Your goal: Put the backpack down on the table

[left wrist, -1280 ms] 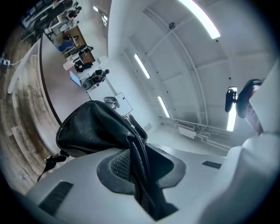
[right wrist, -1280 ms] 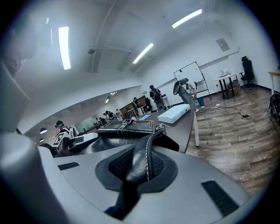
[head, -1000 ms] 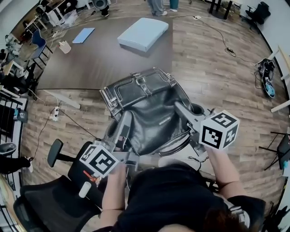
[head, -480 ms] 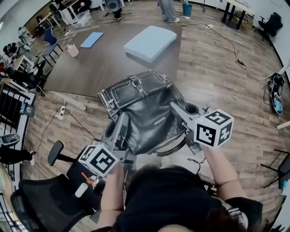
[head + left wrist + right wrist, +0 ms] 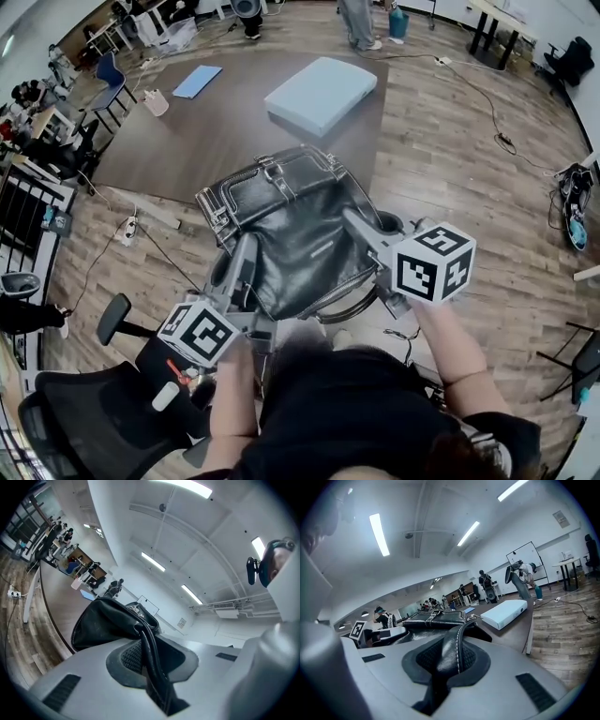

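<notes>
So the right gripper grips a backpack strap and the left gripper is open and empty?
No: the left gripper is shut on a backpack strap too, as the left gripper view shows. The right gripper grips one as stated.

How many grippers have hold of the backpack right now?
2. The left gripper has its jaws shut on a black strap at the left side of the backpack; the right gripper has its jaws shut on a stitched strap at its right.

The black backpack [image 5: 291,234] looks like glossy, creased leather with shiny metal buckles [image 5: 269,168]; the dark brown table [image 5: 216,122] is matt and smooth.
</notes>
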Demonstrator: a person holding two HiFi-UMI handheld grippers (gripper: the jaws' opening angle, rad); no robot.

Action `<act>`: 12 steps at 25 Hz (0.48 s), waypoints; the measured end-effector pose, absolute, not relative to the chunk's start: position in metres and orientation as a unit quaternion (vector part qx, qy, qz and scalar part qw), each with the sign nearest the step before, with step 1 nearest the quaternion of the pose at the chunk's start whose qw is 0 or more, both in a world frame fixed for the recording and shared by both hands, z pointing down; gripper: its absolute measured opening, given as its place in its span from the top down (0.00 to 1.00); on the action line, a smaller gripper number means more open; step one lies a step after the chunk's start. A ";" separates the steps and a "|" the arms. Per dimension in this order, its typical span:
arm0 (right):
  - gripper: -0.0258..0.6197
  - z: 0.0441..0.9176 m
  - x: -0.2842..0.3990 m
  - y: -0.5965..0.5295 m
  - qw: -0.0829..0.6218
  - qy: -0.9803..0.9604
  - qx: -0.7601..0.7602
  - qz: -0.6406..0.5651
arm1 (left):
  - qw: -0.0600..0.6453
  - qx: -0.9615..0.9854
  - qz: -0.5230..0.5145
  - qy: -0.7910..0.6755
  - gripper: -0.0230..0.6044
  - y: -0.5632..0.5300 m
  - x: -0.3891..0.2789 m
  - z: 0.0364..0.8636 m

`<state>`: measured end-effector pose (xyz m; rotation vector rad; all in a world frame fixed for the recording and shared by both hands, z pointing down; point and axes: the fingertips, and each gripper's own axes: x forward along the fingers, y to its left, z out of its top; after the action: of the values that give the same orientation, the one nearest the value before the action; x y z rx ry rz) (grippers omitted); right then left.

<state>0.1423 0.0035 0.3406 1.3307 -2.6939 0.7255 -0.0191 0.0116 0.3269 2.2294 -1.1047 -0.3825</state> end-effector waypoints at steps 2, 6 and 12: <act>0.90 0.342 0.135 -0.008 0.027 -0.872 0.428 0.237 | 0.309 0.841 -0.147 -0.419 0.86 0.001 -0.027 0.328; 0.90 0.338 0.115 -0.044 0.029 -0.873 0.427 0.232 | 0.304 0.842 -0.155 -0.418 0.86 -0.036 -0.047 0.326; 0.90 0.327 0.090 -0.111 0.026 -0.874 0.433 0.220 | 0.288 0.849 -0.151 -0.417 0.86 -0.106 -0.072 0.317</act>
<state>0.0901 -0.1115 0.3274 1.3379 -2.7012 0.6798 -0.0715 -0.1063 0.3169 2.2670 -1.1147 -0.4043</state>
